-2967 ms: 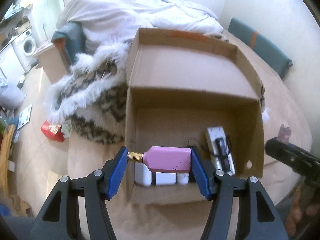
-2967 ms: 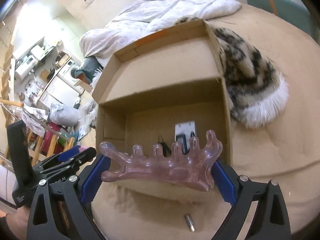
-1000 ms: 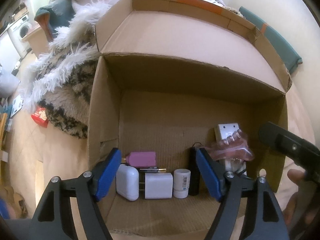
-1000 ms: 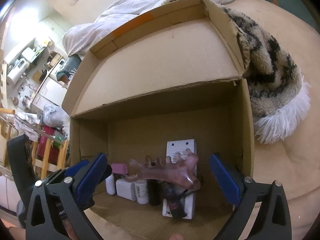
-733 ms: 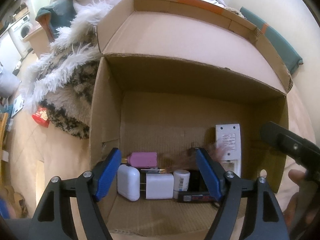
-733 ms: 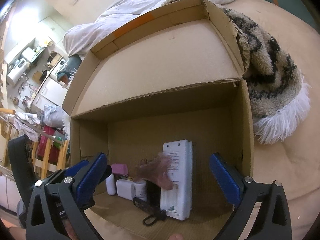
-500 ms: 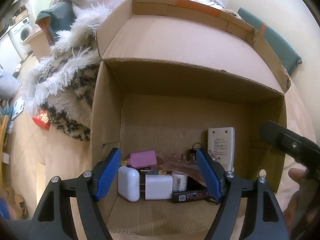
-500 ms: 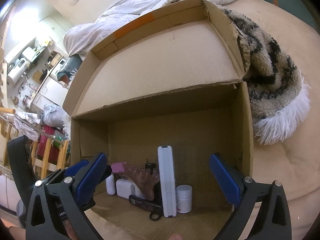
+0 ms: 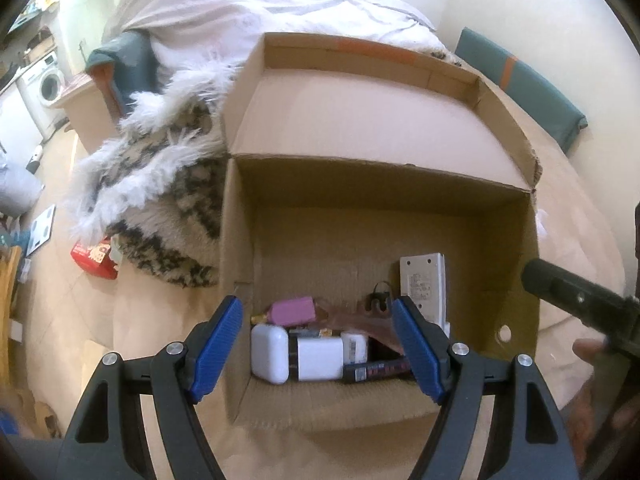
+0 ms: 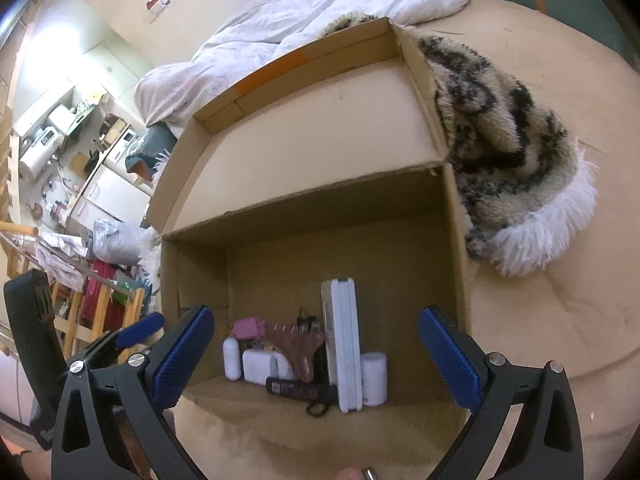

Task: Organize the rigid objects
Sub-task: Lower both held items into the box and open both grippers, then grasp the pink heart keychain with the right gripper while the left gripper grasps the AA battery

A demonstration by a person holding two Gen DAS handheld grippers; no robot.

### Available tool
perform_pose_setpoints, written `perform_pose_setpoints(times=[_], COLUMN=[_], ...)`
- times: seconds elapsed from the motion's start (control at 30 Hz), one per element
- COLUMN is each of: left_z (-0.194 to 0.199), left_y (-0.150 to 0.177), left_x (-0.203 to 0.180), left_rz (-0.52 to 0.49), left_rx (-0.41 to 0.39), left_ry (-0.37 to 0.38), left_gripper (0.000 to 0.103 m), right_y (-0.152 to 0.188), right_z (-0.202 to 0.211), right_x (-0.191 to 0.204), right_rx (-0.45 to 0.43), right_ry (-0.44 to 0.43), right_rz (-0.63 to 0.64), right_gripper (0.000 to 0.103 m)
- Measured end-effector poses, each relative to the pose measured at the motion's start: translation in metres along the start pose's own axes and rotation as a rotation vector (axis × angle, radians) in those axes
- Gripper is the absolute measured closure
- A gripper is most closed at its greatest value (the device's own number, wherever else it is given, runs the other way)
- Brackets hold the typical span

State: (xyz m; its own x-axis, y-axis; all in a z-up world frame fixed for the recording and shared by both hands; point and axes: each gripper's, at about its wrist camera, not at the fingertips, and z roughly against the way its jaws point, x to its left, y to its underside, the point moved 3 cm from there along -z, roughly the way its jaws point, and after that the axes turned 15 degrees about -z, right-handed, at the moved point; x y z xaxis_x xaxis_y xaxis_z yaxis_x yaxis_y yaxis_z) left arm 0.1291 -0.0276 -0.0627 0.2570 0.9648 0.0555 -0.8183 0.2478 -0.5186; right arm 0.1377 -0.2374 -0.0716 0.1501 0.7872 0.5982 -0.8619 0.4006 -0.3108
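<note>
Backed off and lifted from the box [image 9: 240, 216] since a second ago, both grippers; pink massager [image 10: 298, 340], a second ago between the right blue pads, now down inside among the rest. White charger [image 10: 344, 332], earlier leaning face-up, now upright on its edge.

Open cardboard box on a tan bed [image 10: 560, 340], flap folded back toward a white duvet [image 10: 320, 16]; furry patterned throw [image 10: 500, 140] against its side.

Inside, along the near wall: charger standing toward the right corner, white cylinder [image 10: 374, 378] just beside it, black stick [image 10: 296, 390] lying in front, massager leaning over white adapters [image 9: 320, 358], white case [image 9: 270, 352] at the left corner, pink bottle [image 9: 292, 312] behind.

Left gripper [image 9: 318, 350] above the near rim, jaws wide, holding nothing. Right gripper [image 10: 318, 360] likewise wide, nothing between the pads.
</note>
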Motion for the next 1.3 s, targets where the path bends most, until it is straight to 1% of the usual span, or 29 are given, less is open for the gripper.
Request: perform_pose_setpoints(times=[0.1,0.23,0.5,0.7,0.9,0.97,1.03,1.13,1.27,1.3], left_z=[0.01,0.017,0.027,0.026,0.017,0.016,0.016,0.017,0.016,0.017], left_y=[0.012,0.028,0.054,0.073,0.088,0.09,0.091,0.09,0.088,0.088], left_x=[0.002,0.003,0.001,0.0,0.003,0.003,0.003,0.003,0.004,0.004], left_rz=[0.009,0.025,0.026,0.037,0.085,0.093,0.1,0.107,0.112,0.114], left_rx=[0.01,0.025,0.045,0.073,0.115,0.121,0.121,0.118,0.122,0.121], left_ry=[0.005,0.002,-0.003,-0.01,0.018,0.024,0.036,0.041,0.041,0.042], left_gripper=[0.028,0.028,0.028,0.028,0.028,0.028,0.028,0.028,0.028,0.028], right_y=[0.01,0.027,0.061,0.081,0.091,0.095,0.099,0.101,0.105,0.106], right_z=[0.012,0.022,0.026,0.024,0.012,0.003,-0.006,-0.024,-0.052,-0.059], right_x=[-0.001,-0.005,-0.007,-0.025,-0.046,-0.056,-0.061,-0.059,-0.049,-0.047], right_rx=[-0.012,-0.002,0.05,0.126,0.202,0.239,0.265,0.291,0.3,0.299], right_ry=[-0.003,-0.008,0.018,0.057,0.069,0.093,0.132,0.19,0.297,0.319], right_rz=[0.016,0.004,0.021,-0.024,-0.098,-0.141,-0.149,-0.123,-0.036,-0.019], right_gripper=[0.0,0.0,0.0,0.0,0.0,0.0,0.0,0.0,0.0,0.003])
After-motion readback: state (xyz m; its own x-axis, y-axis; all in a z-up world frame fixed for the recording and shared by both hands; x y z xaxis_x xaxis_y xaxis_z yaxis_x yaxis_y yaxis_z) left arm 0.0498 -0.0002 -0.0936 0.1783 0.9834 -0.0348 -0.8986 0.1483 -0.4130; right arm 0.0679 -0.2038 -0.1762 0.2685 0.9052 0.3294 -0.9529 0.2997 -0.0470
